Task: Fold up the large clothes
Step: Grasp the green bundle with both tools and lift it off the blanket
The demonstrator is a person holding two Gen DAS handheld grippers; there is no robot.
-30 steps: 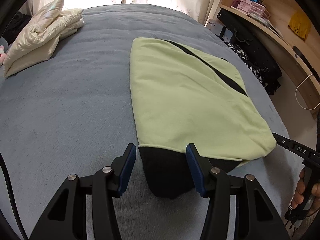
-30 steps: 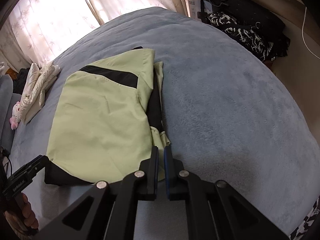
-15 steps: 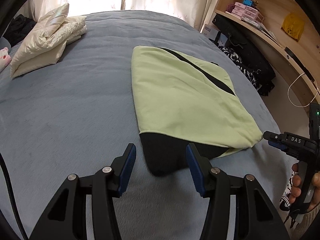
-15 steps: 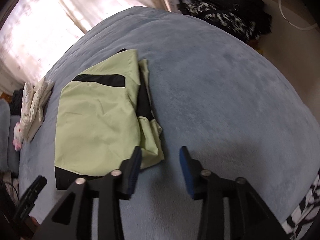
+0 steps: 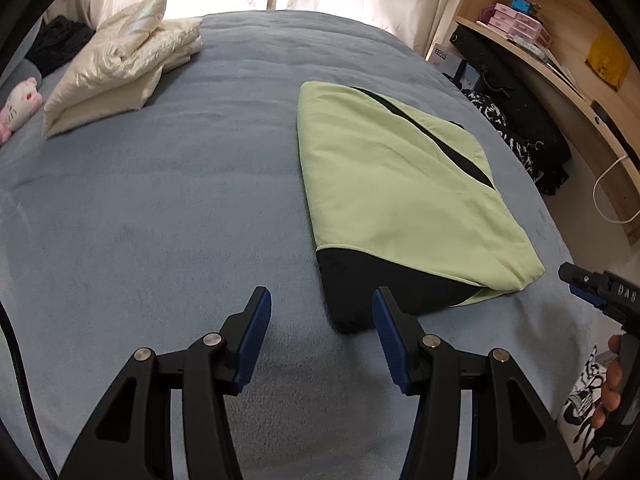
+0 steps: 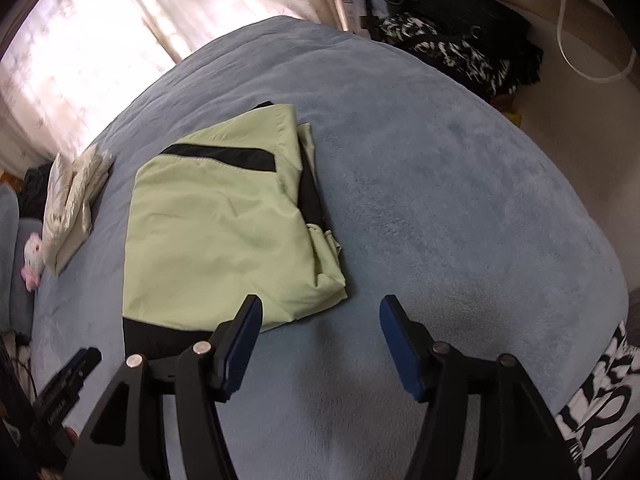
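Note:
A light green garment with black trim (image 5: 396,192) lies folded into a flat rectangle on the blue-grey bed (image 5: 160,220). It also shows in the right wrist view (image 6: 216,236). My left gripper (image 5: 320,316) is open and empty, held above the bed just short of the garment's near black corner. My right gripper (image 6: 320,324) is open and empty, above the bed by the garment's near right corner. The right gripper's tip also shows at the right edge of the left wrist view (image 5: 596,284).
A folded cream jacket (image 5: 120,60) and a pink plush toy (image 5: 20,104) lie at the bed's far left. Dark clothes (image 5: 516,128) and a wooden shelf (image 5: 560,48) stand to the right of the bed. Curtains (image 6: 100,48) hang behind.
My right gripper has opened and let go of the garment's corner. Both grippers have drawn back from the garment, which now lies farther from the fingers.

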